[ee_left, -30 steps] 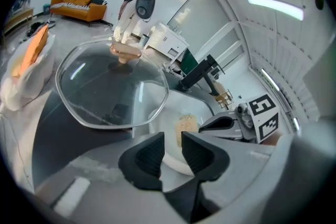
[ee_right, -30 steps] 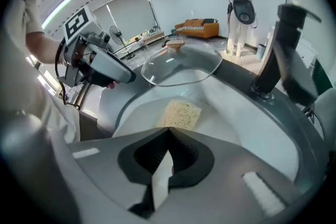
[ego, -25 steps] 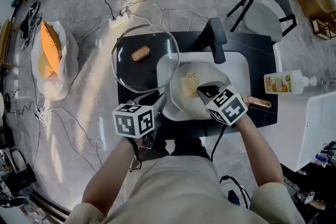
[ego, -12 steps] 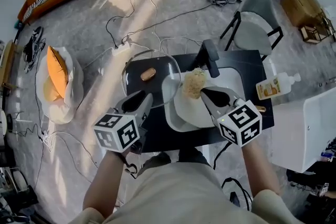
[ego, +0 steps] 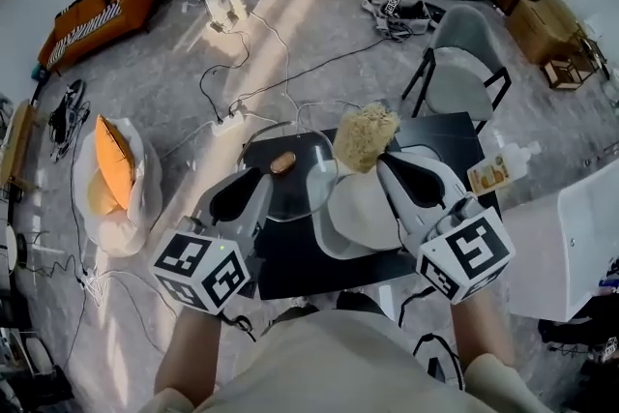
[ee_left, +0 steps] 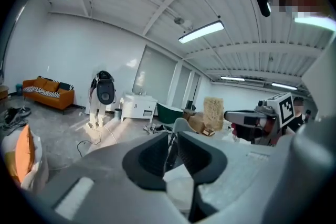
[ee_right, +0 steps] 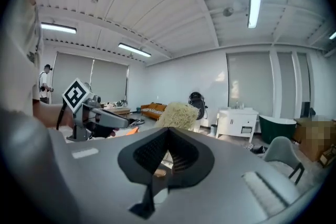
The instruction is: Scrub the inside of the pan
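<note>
No legible word, number or brand found. The left cube (ego: 201,268), behind your left gripper (ego: 256,181), and the right cube (ego: 467,256), behind your right gripper (ego: 380,162), bear black-and-white square patterns that spell nothing. The bottle (ego: 513,161), to the right of your right gripper, carries an orange label (ego: 489,174); its print is too small to read.

Black table (ego: 453,132) bears glass lid (ego: 290,181), apparently pan (ego: 363,208).
</note>
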Demonstrator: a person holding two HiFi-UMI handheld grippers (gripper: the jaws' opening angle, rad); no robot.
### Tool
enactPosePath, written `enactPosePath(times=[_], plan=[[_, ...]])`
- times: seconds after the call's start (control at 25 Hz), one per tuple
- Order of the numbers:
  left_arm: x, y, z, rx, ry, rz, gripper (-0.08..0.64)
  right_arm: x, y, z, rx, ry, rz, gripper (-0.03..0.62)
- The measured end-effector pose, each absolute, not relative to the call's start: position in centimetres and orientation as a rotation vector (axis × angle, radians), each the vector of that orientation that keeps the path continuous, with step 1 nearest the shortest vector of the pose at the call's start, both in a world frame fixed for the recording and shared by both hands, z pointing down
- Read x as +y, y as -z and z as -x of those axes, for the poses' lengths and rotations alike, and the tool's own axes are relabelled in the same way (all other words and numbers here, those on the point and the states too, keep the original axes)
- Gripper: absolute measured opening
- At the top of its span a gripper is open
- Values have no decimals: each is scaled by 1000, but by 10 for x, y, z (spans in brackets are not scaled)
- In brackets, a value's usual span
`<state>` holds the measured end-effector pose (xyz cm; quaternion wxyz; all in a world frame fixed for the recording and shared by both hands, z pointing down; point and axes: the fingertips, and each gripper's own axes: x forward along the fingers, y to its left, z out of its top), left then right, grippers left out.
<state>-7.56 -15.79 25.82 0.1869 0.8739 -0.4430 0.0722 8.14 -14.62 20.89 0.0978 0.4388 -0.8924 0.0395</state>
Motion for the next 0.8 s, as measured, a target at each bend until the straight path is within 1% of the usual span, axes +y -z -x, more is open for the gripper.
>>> enactPosePath(times=[0.16, 0.4, 0.8], plan=[[-155, -227, 87, -1309, -125, -2503, 35, -137, -168, -81, -2688, 5, -1394, 3], [-150, -184, 102, -1394, -92, -2615, 9, -120, -126, -82, -2742, 109, -1489, 3], [-132, -152, 95, -1507, -36, -2819, 2, -104, -116, -112, -2715, 200, -1656, 3]])
